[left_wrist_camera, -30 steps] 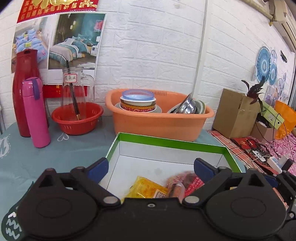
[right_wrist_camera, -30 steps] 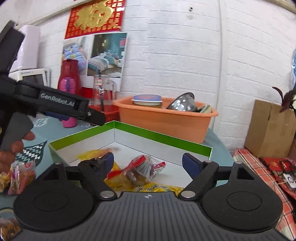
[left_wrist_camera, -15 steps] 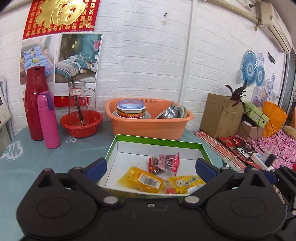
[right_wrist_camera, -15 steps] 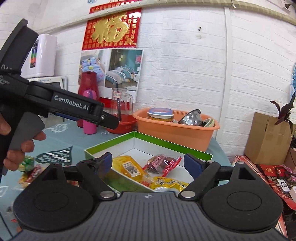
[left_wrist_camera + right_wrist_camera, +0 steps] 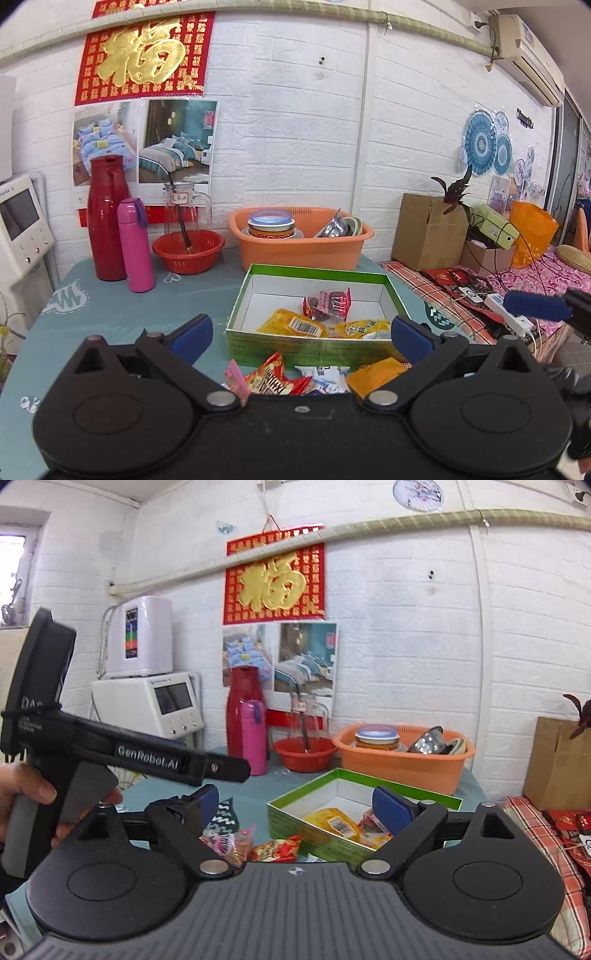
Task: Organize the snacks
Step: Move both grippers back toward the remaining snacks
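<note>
Snack box [image 5: 314, 347] lengthwise toward orange basin [image 5: 299, 254]

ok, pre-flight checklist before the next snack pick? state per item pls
1. Left tongs open, nothing held: ok.
2. Right tongs open, nothing held: ok.
3. Green box upright with bare floor at the back: ok.
4. Loose snacks in front of the box, red packet and orange packet: ok.
5. Packets separated enough for a single grasp: not ok, they overlap.
6. Full count of loose snacks: cannot tell, the tool body hides some.
</note>
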`<state>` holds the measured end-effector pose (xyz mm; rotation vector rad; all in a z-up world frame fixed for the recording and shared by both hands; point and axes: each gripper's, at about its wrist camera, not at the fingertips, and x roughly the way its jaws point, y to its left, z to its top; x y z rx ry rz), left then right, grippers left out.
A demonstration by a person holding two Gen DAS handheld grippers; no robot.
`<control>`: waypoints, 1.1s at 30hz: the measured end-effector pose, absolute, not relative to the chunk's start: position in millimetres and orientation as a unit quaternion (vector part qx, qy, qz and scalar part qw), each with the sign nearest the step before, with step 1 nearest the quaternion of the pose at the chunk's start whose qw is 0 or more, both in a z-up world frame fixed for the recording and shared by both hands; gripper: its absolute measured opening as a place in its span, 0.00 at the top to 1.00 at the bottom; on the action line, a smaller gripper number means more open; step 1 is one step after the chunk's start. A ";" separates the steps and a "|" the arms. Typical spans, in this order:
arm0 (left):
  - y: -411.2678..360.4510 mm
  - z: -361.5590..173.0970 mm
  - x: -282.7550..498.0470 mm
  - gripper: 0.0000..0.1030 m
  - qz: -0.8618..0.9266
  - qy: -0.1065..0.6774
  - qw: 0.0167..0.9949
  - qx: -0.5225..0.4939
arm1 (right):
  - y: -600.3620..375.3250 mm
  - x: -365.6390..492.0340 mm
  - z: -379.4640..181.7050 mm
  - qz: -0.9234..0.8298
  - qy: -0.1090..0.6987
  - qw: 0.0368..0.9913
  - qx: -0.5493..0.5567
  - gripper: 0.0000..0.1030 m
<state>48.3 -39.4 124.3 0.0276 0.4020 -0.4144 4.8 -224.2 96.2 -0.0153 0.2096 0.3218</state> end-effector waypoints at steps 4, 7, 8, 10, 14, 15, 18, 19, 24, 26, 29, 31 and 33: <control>-21.7 125.2 23.0 0.00 -0.190 0.179 0.965 0.026 | -225.0 -11.9 103.9 0.178 0.098 0.979 -0.006 0.00; -3.9 113.6 15.0 0.00 -0.182 0.184 0.966 0.006 | -220.0 -15.1 94.1 0.169 0.104 0.980 -0.025 0.00; 1.3 107.3 13.8 0.00 -0.178 0.191 0.965 0.003 | -218.4 -13.6 87.0 0.174 0.115 0.978 -0.027 0.00; 9.2 93.3 13.5 0.00 -0.167 0.210 0.963 0.010 | -215.0 -9.5 70.1 0.184 0.142 0.972 -0.026 0.00; 24.8 65.8 18.9 0.00 -0.145 0.248 0.958 0.008 | -204.7 2.4 35.4 0.197 0.197 0.960 -0.023 0.00; 29.5 59.2 21.1 0.00 -0.141 0.258 0.956 0.002 | -201.8 6.7 28.9 0.198 0.207 0.958 -0.024 0.00; 34.1 41.0 26.1 0.00 -0.129 0.280 0.951 0.000 | -188.5 20.9 10.6 0.198 0.234 0.951 -0.031 0.00; 34.1 35.8 27.6 0.00 -0.127 0.285 0.950 0.002 | -183.0 26.0 4.5 0.197 0.241 0.950 -0.038 0.00; 35.7 12.7 34.5 0.00 -0.142 0.313 0.939 -0.013 | -157.7 53.4 -16.2 0.200 0.260 0.943 -0.053 0.00; 34.2 5.7 38.8 0.00 -0.147 0.324 0.934 -0.016 | -150.4 62.6 -23.1 0.209 0.265 0.940 -0.053 0.00; 32.1 -4.8 45.3 0.00 -0.154 0.339 0.928 -0.018 | -146.5 71.2 -33.6 0.213 0.283 0.933 -0.069 0.22; 30.7 -10.4 49.2 0.00 -0.154 0.344 0.926 -0.023 | -152.4 72.2 -38.4 0.217 0.303 0.926 -0.061 0.47; 28.7 -15.5 54.9 0.00 -0.160 0.351 0.922 -0.036 | -163.0 68.1 -42.8 0.215 0.315 0.923 -0.058 0.58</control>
